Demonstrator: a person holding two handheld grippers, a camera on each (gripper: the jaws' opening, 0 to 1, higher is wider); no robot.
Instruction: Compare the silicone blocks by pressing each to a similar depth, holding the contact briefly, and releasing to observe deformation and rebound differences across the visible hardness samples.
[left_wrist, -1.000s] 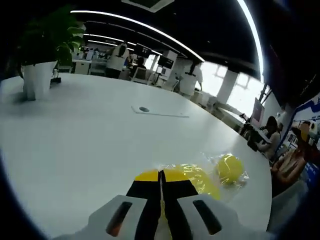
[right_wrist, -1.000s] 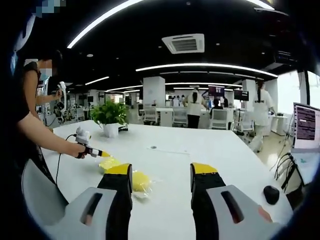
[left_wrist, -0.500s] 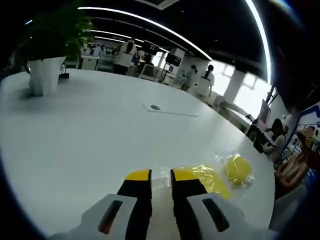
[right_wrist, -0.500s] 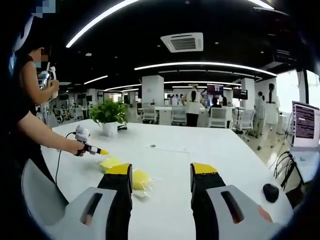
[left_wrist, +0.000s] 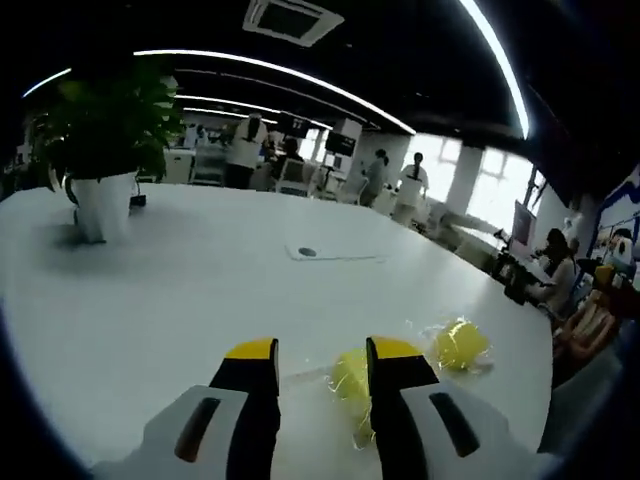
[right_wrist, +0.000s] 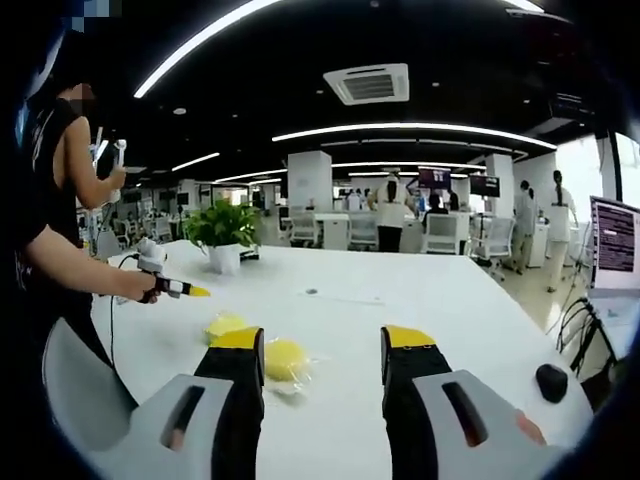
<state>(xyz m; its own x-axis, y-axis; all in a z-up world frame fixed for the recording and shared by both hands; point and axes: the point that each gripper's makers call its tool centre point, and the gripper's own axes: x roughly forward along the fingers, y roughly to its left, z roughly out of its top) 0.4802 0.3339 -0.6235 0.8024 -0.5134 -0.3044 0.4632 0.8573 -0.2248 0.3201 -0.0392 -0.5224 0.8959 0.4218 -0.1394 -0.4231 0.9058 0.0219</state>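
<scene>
A broad white tabletop (left_wrist: 180, 290) runs through both views, with a potted plant (left_wrist: 100, 150) standing far back on it and people in the room behind. On its near part lie two yellow silicone blocks, each wrapped in clear film. In the left gripper view the nearer block (left_wrist: 350, 378) sits just ahead of the left gripper (left_wrist: 322, 350), partly hidden behind its right-hand finger, while the farther block (left_wrist: 460, 345) lies off to the right, apart from the first. The left gripper's fingers stand clearly apart and grip nothing. In the right gripper view that same left gripper (right_wrist: 172, 288), held out in the person's hand, hangs above and beside the pair, its yellow tip aimed toward them. The right gripper (right_wrist: 322, 345) waits nearer the table edge, fingers spread wide and empty, with one block (right_wrist: 285, 360) just beyond its left finger. The left gripper is nearer the blocks; a press probably means bringing it down and slightly rightward onto the near one.
</scene>
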